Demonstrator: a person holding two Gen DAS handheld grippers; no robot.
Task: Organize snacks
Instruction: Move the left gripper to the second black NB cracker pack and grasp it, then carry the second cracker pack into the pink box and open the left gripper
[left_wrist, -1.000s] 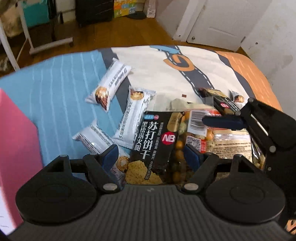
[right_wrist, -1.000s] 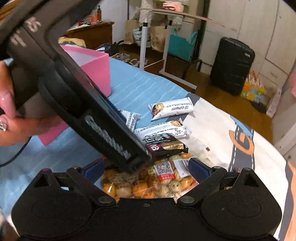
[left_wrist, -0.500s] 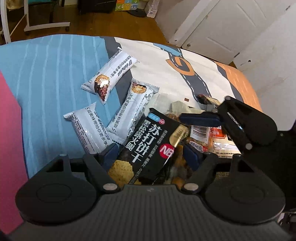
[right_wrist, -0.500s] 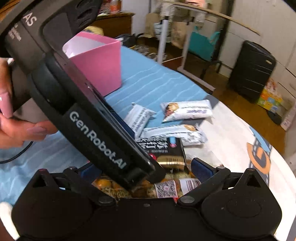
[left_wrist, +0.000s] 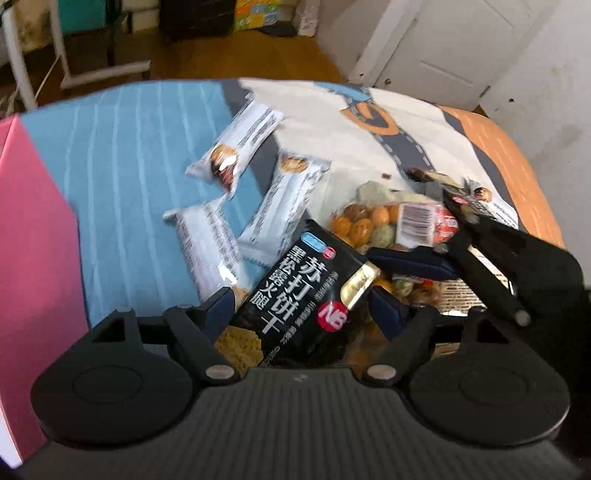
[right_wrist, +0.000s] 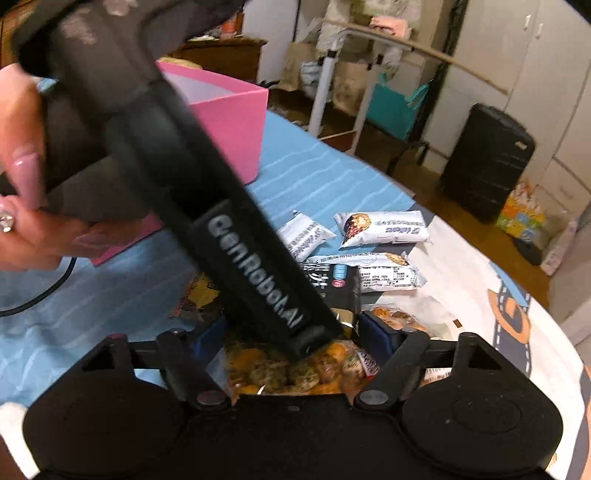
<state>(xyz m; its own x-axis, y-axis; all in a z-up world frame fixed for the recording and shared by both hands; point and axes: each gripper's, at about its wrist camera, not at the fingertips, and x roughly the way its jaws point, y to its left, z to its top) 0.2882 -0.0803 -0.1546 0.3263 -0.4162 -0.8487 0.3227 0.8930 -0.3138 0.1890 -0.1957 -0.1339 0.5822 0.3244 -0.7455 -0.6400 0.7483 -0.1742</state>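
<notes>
Home bedroom: suitcase (right_wrist: 487, 162), closet door (left_wrist: 439, 48), wooden floor (left_wrist: 229, 55).

Left wrist view sat behind its own fingers, tilted steeply down, very close over the black cracker pack (left_wrist: 303, 291), facing a white door (left_wrist: 436, 48). Right wrist view looked down from the opposite side, close above the clear snack bag (right_wrist: 295, 365), facing a black suitcase (right_wrist: 487, 162). Both shared the white bars (left_wrist: 236, 147) (right_wrist: 384, 227), pink box (left_wrist: 29, 229) (right_wrist: 229, 122) and blue striped cloth (left_wrist: 122, 155) (right_wrist: 325, 181).
</notes>
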